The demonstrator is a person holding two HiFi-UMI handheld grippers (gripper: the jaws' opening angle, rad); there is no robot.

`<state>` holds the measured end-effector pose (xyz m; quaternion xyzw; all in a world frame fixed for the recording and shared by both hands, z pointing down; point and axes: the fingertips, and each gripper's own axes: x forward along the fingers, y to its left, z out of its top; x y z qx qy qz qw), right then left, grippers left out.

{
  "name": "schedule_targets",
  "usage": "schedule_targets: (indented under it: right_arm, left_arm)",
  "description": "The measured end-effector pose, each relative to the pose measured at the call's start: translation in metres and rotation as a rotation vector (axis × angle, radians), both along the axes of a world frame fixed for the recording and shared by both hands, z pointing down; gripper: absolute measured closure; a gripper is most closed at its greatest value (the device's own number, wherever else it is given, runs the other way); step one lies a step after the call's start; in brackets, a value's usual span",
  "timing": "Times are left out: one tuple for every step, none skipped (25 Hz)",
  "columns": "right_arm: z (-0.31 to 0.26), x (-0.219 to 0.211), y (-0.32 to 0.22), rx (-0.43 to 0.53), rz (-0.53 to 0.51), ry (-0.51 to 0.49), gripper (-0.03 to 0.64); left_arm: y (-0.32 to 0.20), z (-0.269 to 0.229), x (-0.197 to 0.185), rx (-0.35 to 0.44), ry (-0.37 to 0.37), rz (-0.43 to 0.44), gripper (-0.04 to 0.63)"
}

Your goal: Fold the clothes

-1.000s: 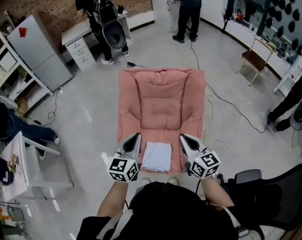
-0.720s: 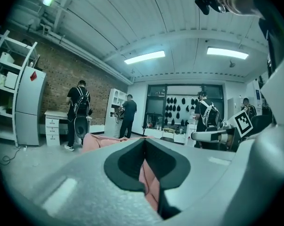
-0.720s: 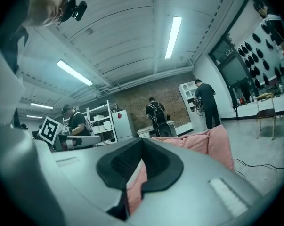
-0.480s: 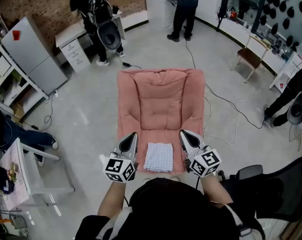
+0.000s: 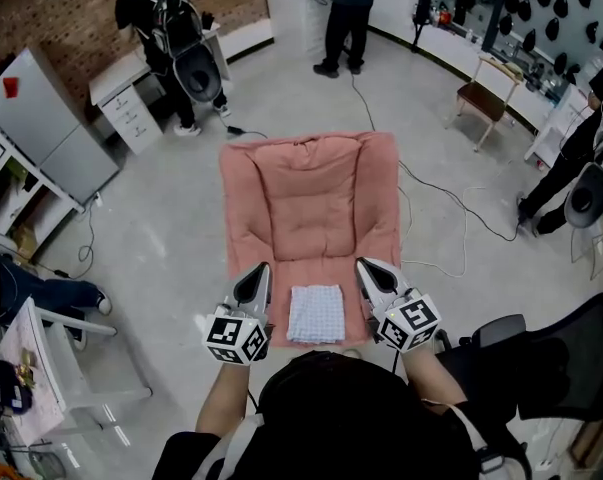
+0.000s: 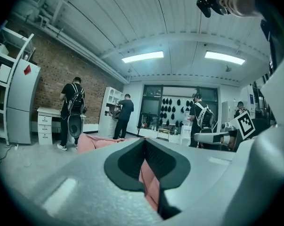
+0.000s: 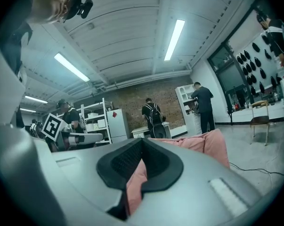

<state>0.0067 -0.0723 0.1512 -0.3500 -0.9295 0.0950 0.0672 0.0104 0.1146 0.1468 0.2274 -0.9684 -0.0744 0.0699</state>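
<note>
Lying folded in a neat square, the checked cloth (image 5: 315, 314) sits at the six o'clock end of the pink cushion (image 5: 311, 198). The left gripper (image 5: 258, 270) is just beside it at nine o'clock, the right gripper (image 5: 365, 266) at three o'clock. Both have jaws pressed together, pinching nothing.

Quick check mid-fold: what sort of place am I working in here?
Probably a lab or workshop, not a home: the pink cushion lies on a bare grey floor with cables trailing across it, open shelving stands at the left, and a person wearing a backpack stands at a desk.
</note>
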Motion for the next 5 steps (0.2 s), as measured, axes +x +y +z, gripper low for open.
schedule_targets:
  right_arm:
    - [-0.0006,0.0000,0.0007,0.003,0.002,-0.002,0.612]
    - [-0.0009,0.0000,0.0009,0.006,0.005,-0.003,0.612]
    - [-0.0010,0.0001,0.0006,0.010,0.006,-0.003,0.612]
    - [-0.0010,0.0003,0.0001,0.013,0.008,-0.003,0.612]
    - [-0.0009,0.0005,-0.0007,0.016,0.010,-0.002,0.612]
  left_arm:
    - [0.0004,-0.0001,-0.0009,0.000,0.000,0.003,0.588]
    - [0.0002,-0.0003,-0.0015,-0.001,0.000,0.007,0.588]
    - [-0.0007,-0.0004,-0.0020,-0.002,0.000,0.010,0.588]
    - [-0.0020,-0.0004,-0.0024,-0.004,0.001,0.014,0.588]
    - [-0.0034,-0.0003,-0.0027,-0.005,0.001,0.018,0.588]
